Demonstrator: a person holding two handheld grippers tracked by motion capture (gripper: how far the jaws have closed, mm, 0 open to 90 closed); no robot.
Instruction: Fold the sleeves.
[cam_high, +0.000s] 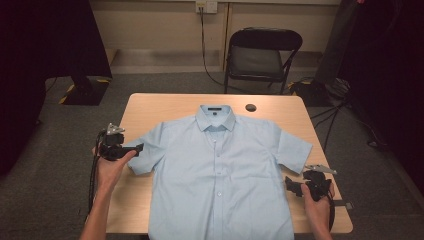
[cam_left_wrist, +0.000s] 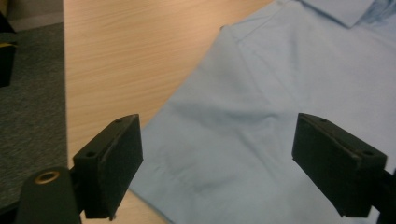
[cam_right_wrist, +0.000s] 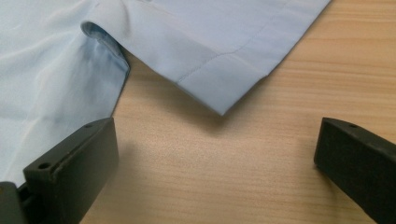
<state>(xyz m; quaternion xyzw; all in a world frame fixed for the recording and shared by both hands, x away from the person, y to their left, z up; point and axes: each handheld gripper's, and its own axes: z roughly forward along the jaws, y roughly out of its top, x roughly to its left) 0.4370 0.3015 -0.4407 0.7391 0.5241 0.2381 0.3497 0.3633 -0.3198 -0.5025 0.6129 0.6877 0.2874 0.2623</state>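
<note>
Both sets of fingers stand wide apart, nothing pinched. Left gripper held in the person's left hand at the shirt's sleeve end; in the left gripper view its pads straddle sleeve fabric from above, whether they touch the cloth cannot be told. Right gripper in the right hand, low by the near right table edge; in the right gripper view the fingers frame bare wood, sleeve corner just ahead, side seam of the shirt beside the left-hand pad, not between them.

Containers: none to report.

Surface: light wooden table, rounded corners, small dark round object near the far edge, right of the collar. Room: grey carpet, black folding chair behind the table, wall socket with cable running down, dark curtains on both sides, cables on floor at right.

Light blue short-sleeved shirt lies flat, buttoned, front up, collar toward the far side, hem hanging over the near edge. Both sleeves spread outward. Left sleeve sits under the open left fingers; right sleeve lies just ahead of the open right fingers, hem corner pointing toward them, apart from both pads.
</note>
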